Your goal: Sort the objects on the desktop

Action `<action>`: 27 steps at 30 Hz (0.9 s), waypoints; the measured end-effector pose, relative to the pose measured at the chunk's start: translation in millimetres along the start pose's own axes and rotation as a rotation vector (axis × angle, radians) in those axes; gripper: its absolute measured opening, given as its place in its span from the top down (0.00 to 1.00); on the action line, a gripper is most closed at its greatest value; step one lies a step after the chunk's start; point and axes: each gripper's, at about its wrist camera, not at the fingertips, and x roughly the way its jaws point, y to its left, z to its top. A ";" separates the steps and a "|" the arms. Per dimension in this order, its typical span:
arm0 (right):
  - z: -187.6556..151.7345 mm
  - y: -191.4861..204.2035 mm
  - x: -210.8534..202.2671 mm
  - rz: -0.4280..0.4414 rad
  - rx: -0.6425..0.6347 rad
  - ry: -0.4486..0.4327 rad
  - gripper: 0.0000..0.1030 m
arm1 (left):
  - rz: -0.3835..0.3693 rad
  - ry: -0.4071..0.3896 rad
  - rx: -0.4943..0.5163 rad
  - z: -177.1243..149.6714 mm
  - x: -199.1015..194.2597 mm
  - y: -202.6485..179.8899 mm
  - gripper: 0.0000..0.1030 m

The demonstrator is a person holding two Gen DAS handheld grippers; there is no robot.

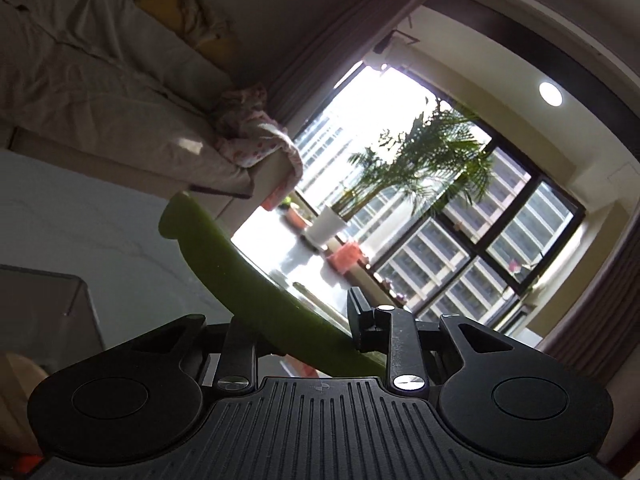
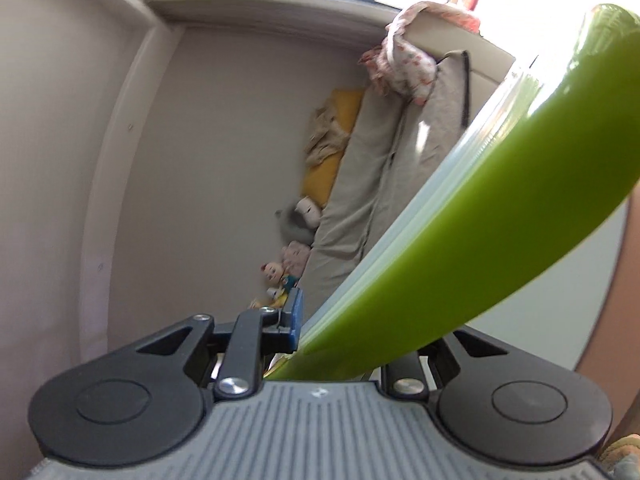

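A flat green folder (image 1: 248, 288) with pale sheets along its edge slants from upper left to lower right in the left wrist view. It passes between the black fingers (image 1: 357, 320) of my left gripper (image 1: 298, 322), which is shut on it. In the right wrist view the same green folder (image 2: 500, 208) sweeps from the top right corner down to my right gripper (image 2: 360, 330). That gripper is shut on its lower end. Its blue-padded finger (image 2: 295, 316) presses the folder's left side, and the other finger is hidden behind the folder. Both views are tilted and look across the room.
A beige sofa (image 1: 100, 92) with a patterned cloth (image 1: 256, 140) stands along the wall. A big window (image 1: 440, 208) has a potted palm (image 1: 420, 168) in front. A white marbled surface (image 1: 80, 224) and a grey box (image 1: 40, 312) lie left. A person's arm (image 2: 628, 320) is at the right edge.
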 end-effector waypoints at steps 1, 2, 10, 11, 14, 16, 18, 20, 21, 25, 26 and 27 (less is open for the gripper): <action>-9.7 11.9 15.1 0.023 -0.031 0.046 0.77 | 0.016 -0.045 0.001 1.4 -28.3 9.6 0.69; -21.9 22.8 31.3 0.046 -0.061 0.095 0.76 | 0.042 -0.088 0.002 -1.0 -54.8 18.5 0.68; -151.6 57.0 145.6 0.161 -0.113 0.481 0.73 | 0.319 -0.316 -0.041 -40.0 -227.1 67.7 0.62; -164.8 55.7 151.4 0.166 -0.105 0.510 0.72 | 0.333 -0.322 -0.050 -45.6 -235.0 70.7 0.61; -184.9 45.9 158.4 0.165 -0.074 0.552 0.73 | 0.331 -0.318 -0.106 -61.2 -246.5 84.6 0.60; -182.9 38.1 158.7 0.147 -0.077 0.555 0.74 | 0.324 -0.308 -0.168 -69.1 -251.2 95.4 0.58; -194.0 27.4 157.7 0.114 -0.086 0.564 0.74 | 0.314 -0.310 -0.243 -77.6 -260.3 113.0 0.57; -203.4 26.2 149.5 0.080 -0.074 0.566 0.74 | 0.298 -0.323 -0.299 -82.4 -266.7 125.8 0.57; -207.8 26.2 144.9 0.063 -0.067 0.567 0.72 | 0.293 -0.332 -0.311 -81.0 -266.5 127.9 0.57; -210.8 18.1 137.5 0.059 -0.047 0.559 0.71 | 0.333 -0.334 -0.338 -65.8 -272.9 140.0 0.55; -213.1 19.1 136.9 0.055 -0.061 0.549 0.71 | 0.345 -0.330 -0.345 -61.6 -272.3 143.3 0.55; -214.5 21.3 137.5 0.050 -0.078 0.538 0.70 | 0.350 -0.324 -0.348 -57.9 -270.8 145.6 0.54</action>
